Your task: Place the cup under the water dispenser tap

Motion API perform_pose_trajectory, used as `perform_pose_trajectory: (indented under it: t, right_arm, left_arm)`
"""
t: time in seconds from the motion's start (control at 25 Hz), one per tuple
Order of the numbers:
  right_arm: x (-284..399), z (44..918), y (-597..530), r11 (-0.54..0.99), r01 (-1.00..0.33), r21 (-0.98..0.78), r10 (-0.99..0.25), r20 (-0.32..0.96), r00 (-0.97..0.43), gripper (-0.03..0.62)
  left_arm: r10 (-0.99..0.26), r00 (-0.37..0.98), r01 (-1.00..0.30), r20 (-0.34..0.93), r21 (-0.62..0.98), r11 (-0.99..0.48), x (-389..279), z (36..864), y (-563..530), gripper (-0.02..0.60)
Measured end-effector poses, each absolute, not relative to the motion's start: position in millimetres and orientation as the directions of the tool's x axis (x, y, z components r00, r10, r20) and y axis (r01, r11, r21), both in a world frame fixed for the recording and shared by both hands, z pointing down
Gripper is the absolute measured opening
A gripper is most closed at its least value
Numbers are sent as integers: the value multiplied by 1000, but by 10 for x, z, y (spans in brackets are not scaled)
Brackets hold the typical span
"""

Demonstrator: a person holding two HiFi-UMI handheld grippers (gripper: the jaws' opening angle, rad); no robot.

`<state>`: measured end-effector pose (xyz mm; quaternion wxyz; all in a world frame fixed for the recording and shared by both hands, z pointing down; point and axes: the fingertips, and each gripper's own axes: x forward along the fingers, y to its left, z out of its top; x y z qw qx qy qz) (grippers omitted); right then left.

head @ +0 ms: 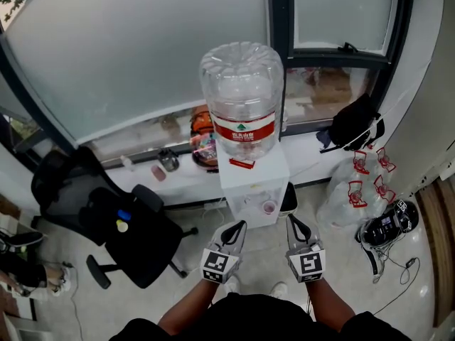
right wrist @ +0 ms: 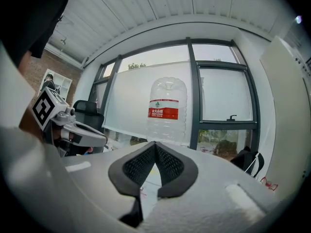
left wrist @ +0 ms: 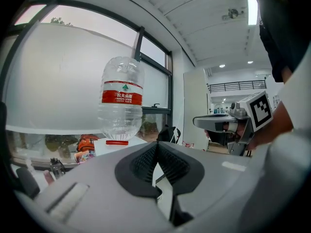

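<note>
A white water dispenser [head: 252, 183] stands against the window wall with a large clear bottle [head: 242, 98] upside down on top. A small pinkish cup [head: 269, 207] sits in the recess on its front; the tap itself is too small to make out. My left gripper [head: 238, 226] and right gripper [head: 291, 222] hover side by side just in front of the dispenser, both pointing at it. In the left gripper view the left gripper [left wrist: 156, 147] is shut with nothing between its pads. The right gripper [right wrist: 155, 147] is likewise shut and empty, with the bottle [right wrist: 166, 110] straight ahead.
A black office chair [head: 106, 219] stands on the left. A black bag [head: 352, 123] lies on the windowsill at the right, with clear plastic bags [head: 362, 183] below it. Dark gear and cables [head: 387, 226] lie on the floor at the right. Small items line the sill [head: 168, 160].
</note>
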<state>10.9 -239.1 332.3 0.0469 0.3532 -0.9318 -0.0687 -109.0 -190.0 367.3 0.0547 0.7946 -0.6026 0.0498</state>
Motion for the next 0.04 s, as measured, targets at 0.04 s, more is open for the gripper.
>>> perform_pose_trajectory:
  t: [0.04]
  right_arm:
    - [104,3316,-2398,740,-654,159,-666,36,-745,2]
  left_arm:
    - [-951,273,-962,146,26,-272,-1080,3671,-1906,18]
